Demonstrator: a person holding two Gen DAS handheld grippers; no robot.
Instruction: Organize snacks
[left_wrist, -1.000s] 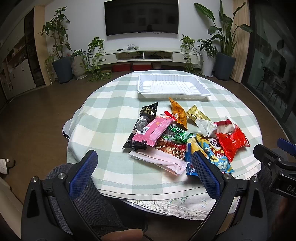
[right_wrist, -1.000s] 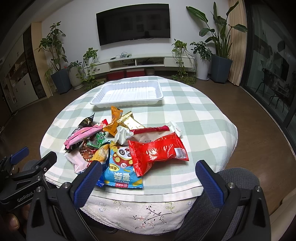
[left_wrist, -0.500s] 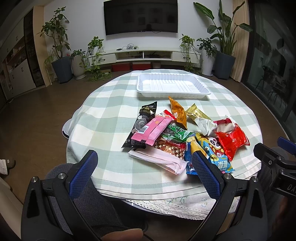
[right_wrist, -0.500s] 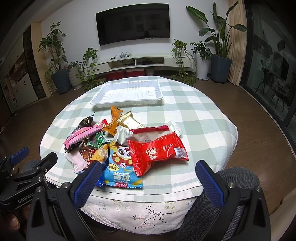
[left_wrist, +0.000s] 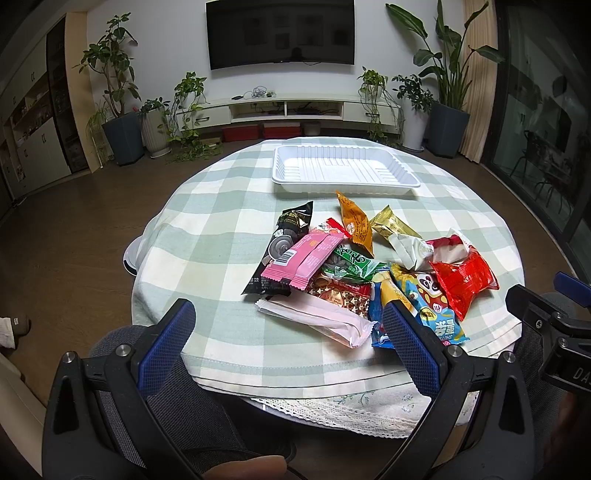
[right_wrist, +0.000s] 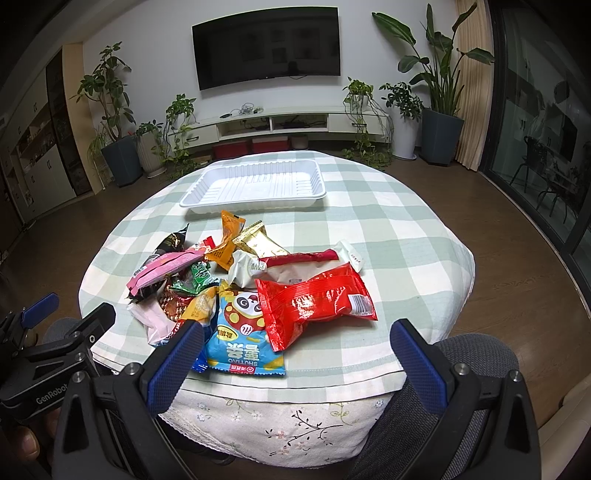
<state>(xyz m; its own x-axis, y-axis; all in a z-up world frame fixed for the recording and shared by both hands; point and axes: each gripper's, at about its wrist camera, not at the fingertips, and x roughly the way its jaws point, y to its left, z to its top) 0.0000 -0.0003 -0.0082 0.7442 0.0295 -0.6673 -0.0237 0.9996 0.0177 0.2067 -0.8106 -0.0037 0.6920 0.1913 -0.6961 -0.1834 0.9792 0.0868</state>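
A heap of snack packets lies on the near half of a round table with a green checked cloth (left_wrist: 207, 229). It holds a pink packet (left_wrist: 306, 258), a black one (left_wrist: 284, 236), an orange one (left_wrist: 354, 221), a pale pink wrapper (left_wrist: 317, 317), a blue panda bag (right_wrist: 243, 332) and a red bag (right_wrist: 314, 299). An empty white tray (left_wrist: 343, 170) (right_wrist: 255, 184) sits behind the heap. My left gripper (left_wrist: 288, 332) hangs open at the table's near edge, short of the packets. My right gripper (right_wrist: 295, 350) is open too, just in front of the blue and red bags. Neither holds anything.
The person's grey-clad knees (right_wrist: 476, 354) sit under the near table edge. Behind the table are a wall television (left_wrist: 280, 33), a low white cabinet (left_wrist: 288, 107) and several potted plants (left_wrist: 122, 122). Glass doors (right_wrist: 546, 110) stand at the right.
Both grippers have barely shifted, and the packets and tray lie where they were.
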